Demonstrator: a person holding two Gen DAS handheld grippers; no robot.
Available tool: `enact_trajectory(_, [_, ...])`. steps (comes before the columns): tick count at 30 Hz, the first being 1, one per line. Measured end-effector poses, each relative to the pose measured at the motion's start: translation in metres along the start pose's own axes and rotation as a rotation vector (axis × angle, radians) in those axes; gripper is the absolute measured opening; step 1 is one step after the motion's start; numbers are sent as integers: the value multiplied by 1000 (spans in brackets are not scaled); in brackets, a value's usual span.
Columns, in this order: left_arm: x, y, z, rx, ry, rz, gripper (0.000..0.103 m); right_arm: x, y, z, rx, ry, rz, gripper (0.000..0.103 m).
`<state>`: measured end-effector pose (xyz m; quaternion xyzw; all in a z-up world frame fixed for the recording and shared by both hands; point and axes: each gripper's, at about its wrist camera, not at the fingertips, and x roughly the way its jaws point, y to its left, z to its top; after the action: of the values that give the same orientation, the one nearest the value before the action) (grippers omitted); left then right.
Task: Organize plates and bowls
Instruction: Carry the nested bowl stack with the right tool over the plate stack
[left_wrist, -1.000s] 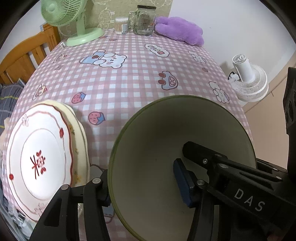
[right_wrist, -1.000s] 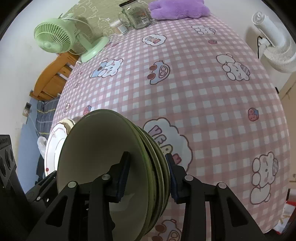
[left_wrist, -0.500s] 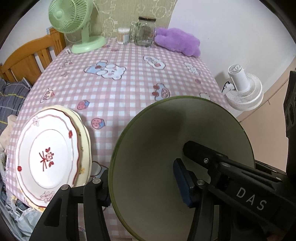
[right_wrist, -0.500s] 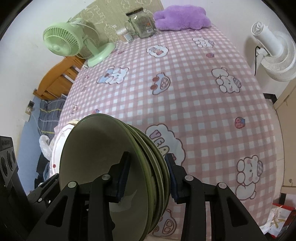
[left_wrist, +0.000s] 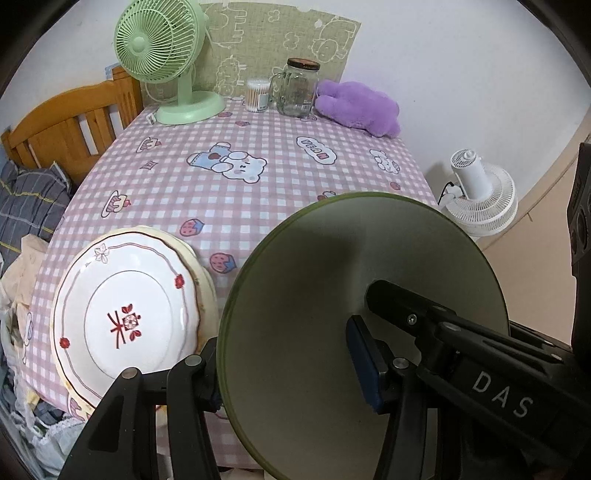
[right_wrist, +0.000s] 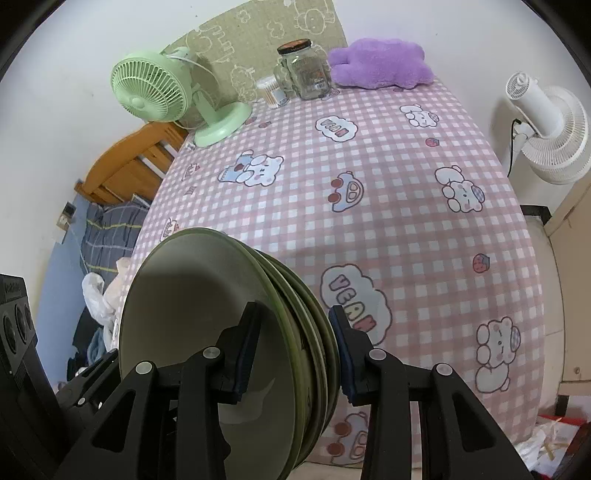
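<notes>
A stack of olive-green bowls (right_wrist: 207, 306) is held on edge above the near side of the table. My right gripper (right_wrist: 293, 350) is shut across the whole stack, one pad inside the front bowl, one on the back. In the left wrist view the green bowls (left_wrist: 332, 277) fill the lower right, and my left gripper (left_wrist: 284, 373) is shut on their rim. A white plate with red flower marks (left_wrist: 125, 317) lies on a cream plate at the table's near left corner.
The table wears a pink checked cloth (right_wrist: 388, 177). At its far edge stand a green desk fan (left_wrist: 162, 55), a cotton-swab tub (left_wrist: 257, 95), a glass jar (left_wrist: 297, 88) and a purple plush (left_wrist: 360, 109). A white floor fan (right_wrist: 550, 129) stands right; a wooden bed (left_wrist: 70, 125) left.
Both grippers with the green bowls have pulled back and up from the table. More of the far edge and wall shows now. The plates have not moved.
</notes>
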<state>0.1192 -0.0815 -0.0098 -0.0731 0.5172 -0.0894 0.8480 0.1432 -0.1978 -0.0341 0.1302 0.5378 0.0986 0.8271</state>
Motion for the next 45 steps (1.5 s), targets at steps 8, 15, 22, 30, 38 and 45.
enact_trajectory(8, [-13, 29, 4, 49, -3, -23, 54, 0, 31, -5, 40, -19, -23, 41])
enact_trajectory(15, [-21, 60, 9, 81, 6, -47, 54, 4, 62, -8, 63, -34, -56, 41])
enact_trajectory(22, [-24, 93, 13, 87, 21, -68, 54, 15, 93, -10, 78, -30, -78, 41])
enact_trajectory(30, [-24, 129, 19, 93, 37, -87, 54, 33, 127, -10, 93, -24, -101, 41])
enact_trajectory(38, [-21, 172, 22, 106, 61, -92, 54, 58, 161, -14, 114, -11, -109, 41])
enact_trajectory(45, [-11, 199, 22, 125, 95, -122, 53, 77, 182, -19, 145, -2, -139, 41])
